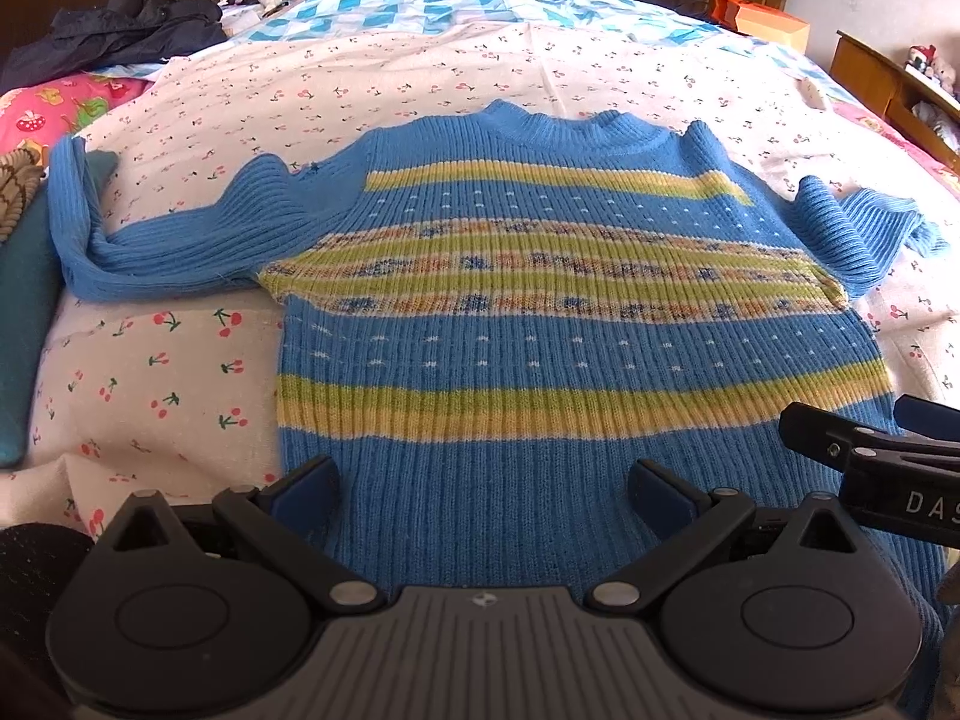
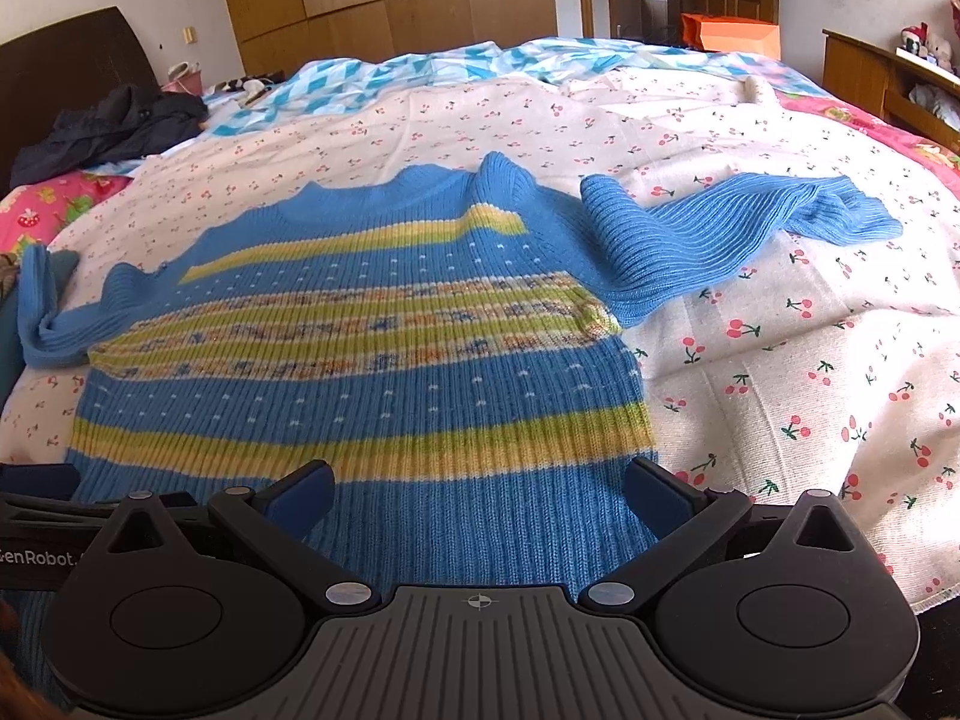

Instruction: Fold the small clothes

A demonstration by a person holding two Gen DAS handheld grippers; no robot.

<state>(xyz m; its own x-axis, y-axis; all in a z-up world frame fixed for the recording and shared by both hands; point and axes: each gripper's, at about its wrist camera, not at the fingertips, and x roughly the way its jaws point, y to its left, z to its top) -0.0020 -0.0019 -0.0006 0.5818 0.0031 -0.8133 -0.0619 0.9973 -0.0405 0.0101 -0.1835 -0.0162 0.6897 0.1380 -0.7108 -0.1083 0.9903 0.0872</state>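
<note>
Sweater (image 1: 540, 300) first: a small blue ribbed knit with yellow-green stripes and a patterned band, lying face up and spread flat on the bed (image 1: 180, 372), collar away from the cameras and hem toward them. That layout looks deliberate, since a flattened body gives clean fold lines. Its left sleeve (image 1: 150, 246) runs out sideways from the shoulder and ends doubled over a teal cloth (image 1: 18, 312) beside the sweater. Its right sleeve (image 2: 720, 222) stretches out the other way and bunches at the cuff, so neither sleeve is folded in yet.

At the sweater's hem, the left hand-held gripper (image 1: 480, 501) hovers with its jaws spread wide over the blue rib, pinching nothing. The right hand-held gripper (image 2: 477, 501) sits at the hem's right corner, jaws likewise spread and empty; it also shows at the edge of the left view. Both appear placed there either to take the hem corners or to start toward the sleeves; I judge the folding as barely begun.

Under the sweater lies a cherry-print sheet, with a blue checked blanket (image 1: 420, 0) beyond the collar. Farther from the sweater, a dark jacket (image 1: 120, 30) is heaped near the headboard, and an orange bag (image 2: 729, 33) stands past the bed's far edge.
</note>
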